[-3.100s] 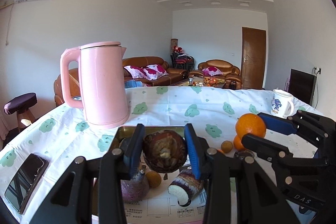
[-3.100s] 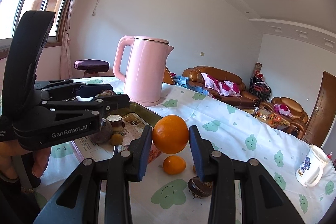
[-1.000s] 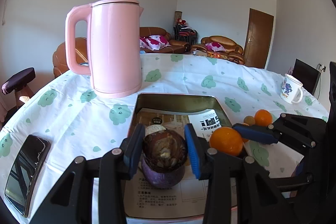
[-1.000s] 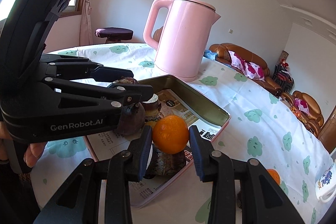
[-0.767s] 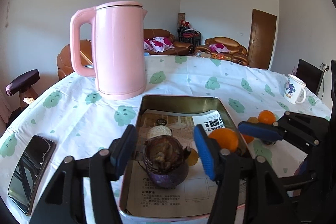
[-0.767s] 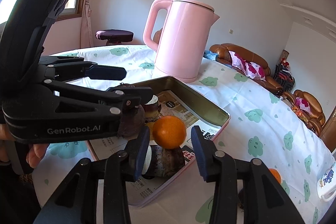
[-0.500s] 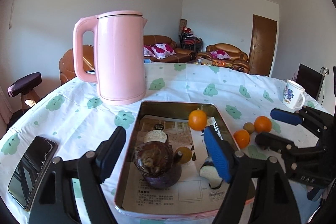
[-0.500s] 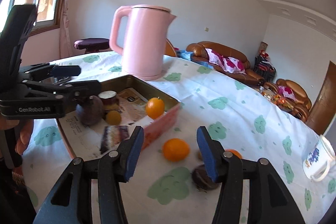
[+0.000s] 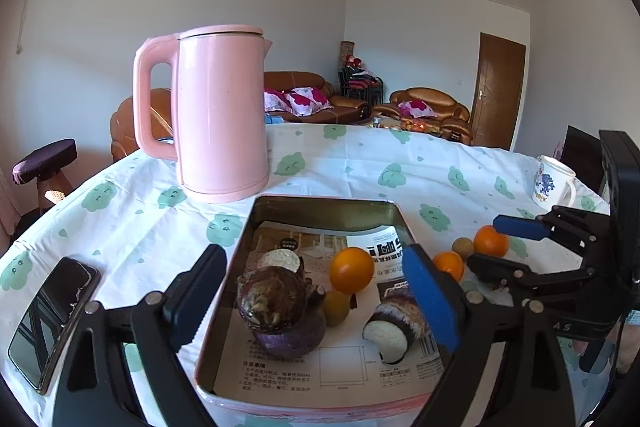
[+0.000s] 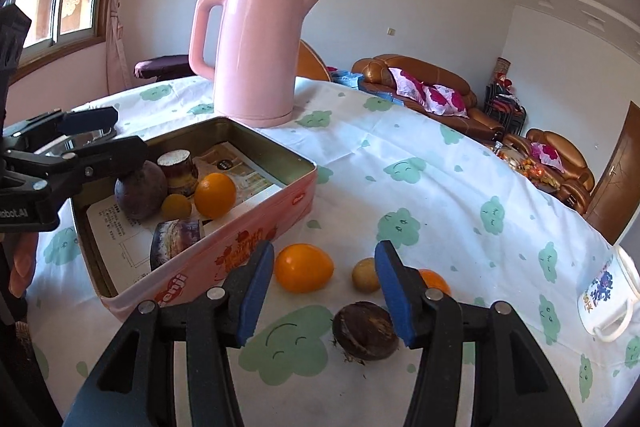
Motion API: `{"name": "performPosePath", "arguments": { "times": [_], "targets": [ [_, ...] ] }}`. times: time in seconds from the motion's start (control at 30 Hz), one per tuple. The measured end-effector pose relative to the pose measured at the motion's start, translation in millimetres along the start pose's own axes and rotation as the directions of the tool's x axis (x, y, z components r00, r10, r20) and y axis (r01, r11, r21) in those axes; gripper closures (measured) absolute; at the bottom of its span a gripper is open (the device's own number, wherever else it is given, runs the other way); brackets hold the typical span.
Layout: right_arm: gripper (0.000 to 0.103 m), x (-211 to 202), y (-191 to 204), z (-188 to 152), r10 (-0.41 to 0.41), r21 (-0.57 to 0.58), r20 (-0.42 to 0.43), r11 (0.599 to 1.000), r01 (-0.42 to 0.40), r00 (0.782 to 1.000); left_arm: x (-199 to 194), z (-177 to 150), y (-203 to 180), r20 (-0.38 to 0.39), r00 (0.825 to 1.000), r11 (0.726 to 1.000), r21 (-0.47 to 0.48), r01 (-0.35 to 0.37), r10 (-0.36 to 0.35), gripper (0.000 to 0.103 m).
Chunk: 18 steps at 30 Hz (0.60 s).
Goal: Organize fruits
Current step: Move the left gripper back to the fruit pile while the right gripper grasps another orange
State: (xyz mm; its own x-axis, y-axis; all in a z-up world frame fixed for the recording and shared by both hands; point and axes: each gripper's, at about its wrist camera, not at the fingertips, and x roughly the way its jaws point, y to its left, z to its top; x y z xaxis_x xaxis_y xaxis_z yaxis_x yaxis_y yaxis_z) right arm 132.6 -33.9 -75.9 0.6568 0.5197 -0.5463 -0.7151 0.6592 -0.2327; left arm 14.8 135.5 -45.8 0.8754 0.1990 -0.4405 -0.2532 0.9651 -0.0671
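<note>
A pink tin box (image 9: 328, 205) (image 10: 248, 251) lined with paper holds a dark purple fruit (image 9: 280, 311) (image 10: 140, 191), an orange (image 9: 352, 269) (image 10: 215, 195), a small yellow fruit (image 9: 336, 307) and cut purple pieces (image 9: 394, 327). My left gripper (image 9: 316, 303) is open above the box, empty. My right gripper (image 10: 326, 287) is open and empty over the cloth beside the box. There an orange (image 10: 303, 267), a small brownish fruit (image 10: 365, 280), another orange (image 10: 434, 282) and a dark round fruit (image 10: 366, 325) lie loose.
A pink kettle (image 9: 218, 111) (image 10: 256, 55) stands behind the box. A phone (image 9: 52, 315) lies at the left edge of the table. A white mug (image 9: 554, 183) (image 10: 608, 301) stands at the right. The cloth has green cloud prints.
Both grippers opened and drew back. The dark purple fruit and the orange they held now lie in the box. The right gripper moved right, over the loose fruits.
</note>
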Motion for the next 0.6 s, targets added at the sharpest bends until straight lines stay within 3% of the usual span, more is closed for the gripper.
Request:
{"name": "performPosePath", "arguments": {
  "times": [0.2, 0.27, 0.47, 0.6],
  "targets": [
    [0.05, 29, 9, 0, 0.029, -0.053, -0.107, 0.998, -0.035, 0.994, 0, 0, 3, -0.001, 1.0, 1.0, -0.01, 0.006, -0.006, 0.011],
    [0.059, 37, 9, -1, 0.031, -0.055, -0.149, 0.998, -0.039, 0.988, 0, 0, 3, -0.001, 1.0, 1.0, -0.009, 0.005, -0.005, 0.011],
    [0.062, 40, 8, 1, 0.028, -0.038, -0.157, 0.999, -0.034, 0.987, -1, -1, -7, -0.001, 1.0, 1.0, 0.015, 0.023, -0.023, 0.011],
    [0.063, 16, -3, -1, -0.001, 0.015, -0.071, 1.0, 0.002, 0.997, -3, 3, -23, 0.006, 0.999, 0.998, 0.046, 0.046, -0.046, 0.011]
  ]
}}
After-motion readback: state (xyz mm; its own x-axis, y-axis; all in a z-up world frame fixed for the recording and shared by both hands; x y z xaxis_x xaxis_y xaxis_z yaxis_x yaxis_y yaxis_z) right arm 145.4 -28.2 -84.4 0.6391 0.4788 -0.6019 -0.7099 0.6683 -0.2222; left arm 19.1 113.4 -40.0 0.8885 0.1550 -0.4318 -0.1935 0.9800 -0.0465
